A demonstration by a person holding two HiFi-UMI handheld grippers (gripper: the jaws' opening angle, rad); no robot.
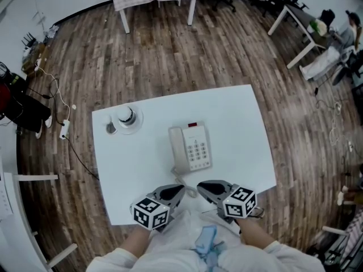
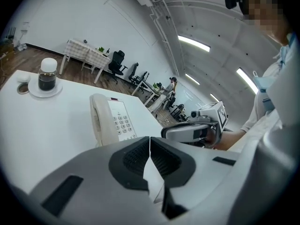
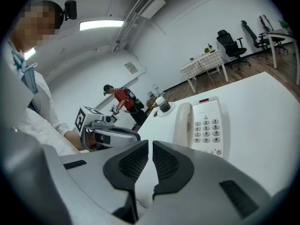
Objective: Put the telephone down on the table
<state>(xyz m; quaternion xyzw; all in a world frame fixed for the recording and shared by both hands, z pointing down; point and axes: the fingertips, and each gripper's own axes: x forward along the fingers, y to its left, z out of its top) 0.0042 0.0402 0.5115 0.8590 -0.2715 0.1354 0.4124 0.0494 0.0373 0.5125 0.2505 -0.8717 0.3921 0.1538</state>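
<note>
Currently the telephone (image 1: 191,147) lies flat on the white table (image 1: 238,112), about midway across it and a little toward my side. Its handset (image 1: 178,149) sits in the cradle along the left edge and the keypad faces up. Neither gripper touches it.

From the head view, I hold both grippers over the near edge of the table, just short of the telephone, with their tips angled toward each other. The left gripper (image 1: 174,192) sits on the near left of the telephone and the right gripper (image 1: 205,188) on the near right.

In the left gripper view, the left gripper (image 2: 150,142) has its fingers (image 2: 136,156) pressed together, pad against pad, with nothing caught between them. In the right gripper view, the right gripper (image 3: 150,146) has its fingers (image 3: 133,163) all but closed. Only a thin slit is left between the pads, and it is empty.

Toward the far left corner of the table, well apart from the telephone, a white-capped jar (image 1: 127,117) stands on a saucer (image 1: 136,123). A small round lid (image 1: 110,128) lies just beside the saucer.
</note>
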